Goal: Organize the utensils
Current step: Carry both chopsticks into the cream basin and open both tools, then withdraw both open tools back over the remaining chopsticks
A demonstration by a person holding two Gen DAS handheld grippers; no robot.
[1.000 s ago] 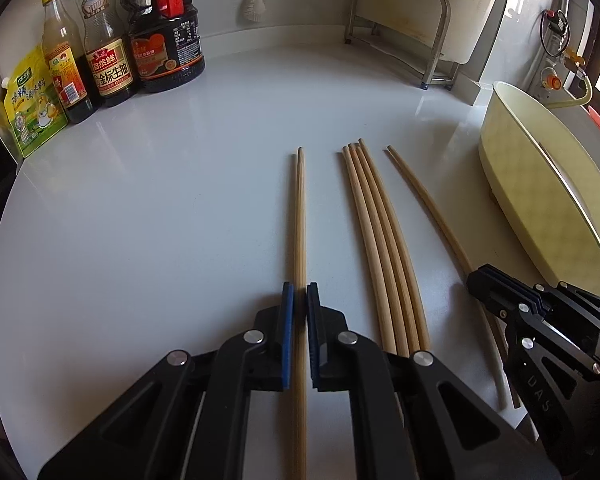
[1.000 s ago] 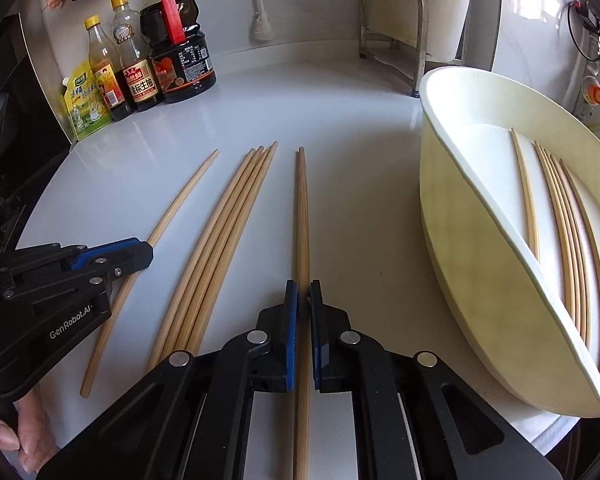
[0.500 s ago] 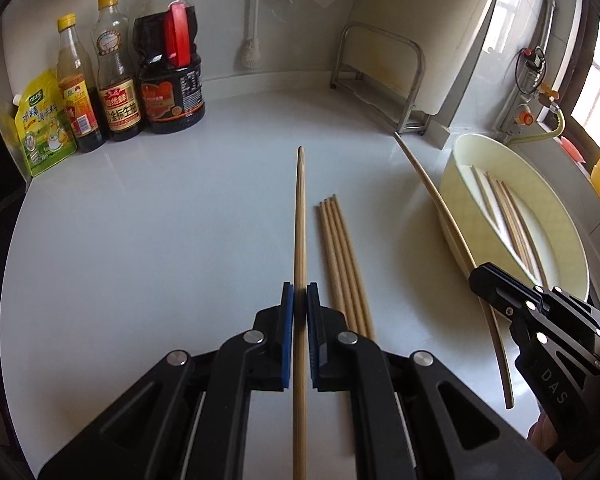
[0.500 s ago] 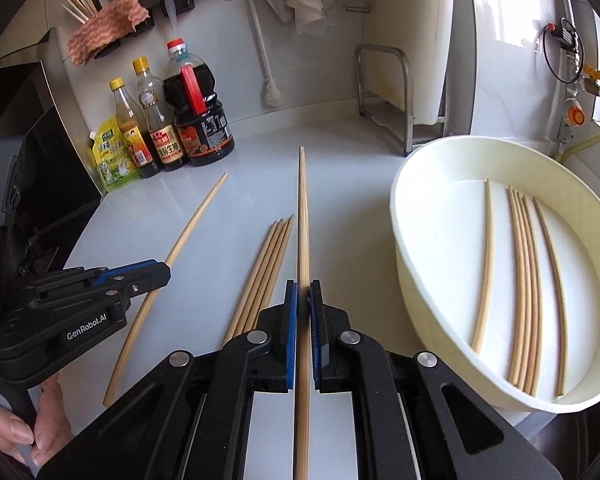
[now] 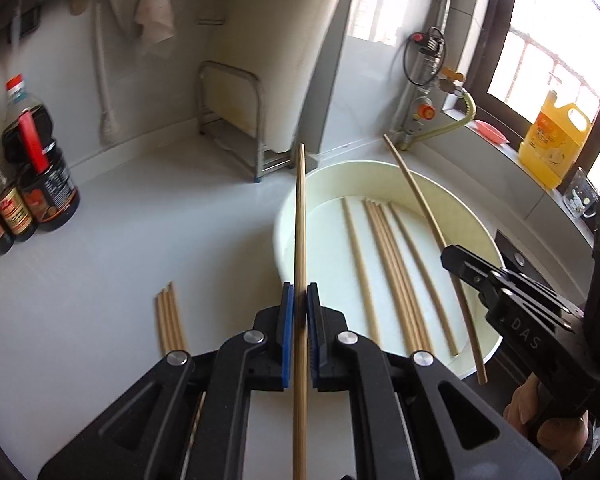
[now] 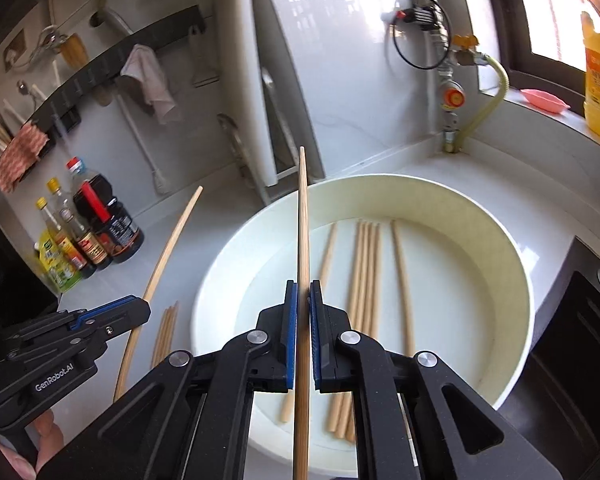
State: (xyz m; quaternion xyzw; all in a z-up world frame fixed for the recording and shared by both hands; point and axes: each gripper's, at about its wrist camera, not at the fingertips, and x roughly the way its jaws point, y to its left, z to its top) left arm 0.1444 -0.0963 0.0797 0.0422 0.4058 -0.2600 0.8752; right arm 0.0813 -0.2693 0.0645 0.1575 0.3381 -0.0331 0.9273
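**Chopsticks Held Over Basin, One in Each Gripper**

The left gripper was pinching a chopstick, held in the air above the near-left rim of the cream basin. The right gripper was pinching a second chopstick over the basin's interior. Six loose chopsticks lay on the basin floor. A small bundle of chopsticks remained on the counter, just left of the basin. Sauce bottles stood at the counter's far-left edge.
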